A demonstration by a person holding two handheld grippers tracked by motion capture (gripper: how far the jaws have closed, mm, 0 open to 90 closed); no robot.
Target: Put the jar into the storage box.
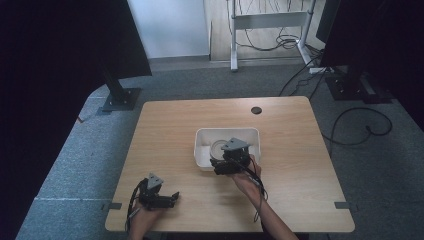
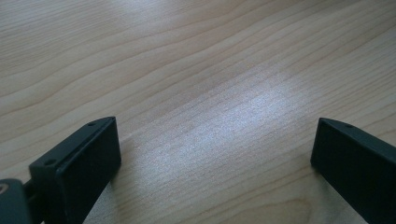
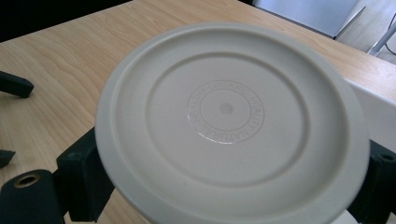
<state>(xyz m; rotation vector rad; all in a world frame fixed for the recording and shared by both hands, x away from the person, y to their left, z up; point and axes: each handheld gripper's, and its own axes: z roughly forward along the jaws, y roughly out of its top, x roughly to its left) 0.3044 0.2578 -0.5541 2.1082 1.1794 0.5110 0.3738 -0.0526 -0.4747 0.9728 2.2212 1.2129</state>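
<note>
Right gripper (image 1: 227,162) jaws pinch a white plate (image 3: 231,123) by its edges, w/ plate tilted at the white bin's (image 1: 252,134) near rim. Left gripper (image 1: 159,199) jaws spread over bare tabletop (image 2: 196,70). Risk: smooth rim slips, plate drops.

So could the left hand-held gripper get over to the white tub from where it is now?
Probably yes: the left hand-held gripper is open, with bare table between it and the white tub.

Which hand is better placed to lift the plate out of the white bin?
Right. The right claw has its jaws around the cream plate over the white bin; the left claw sits open over bare table.
</note>
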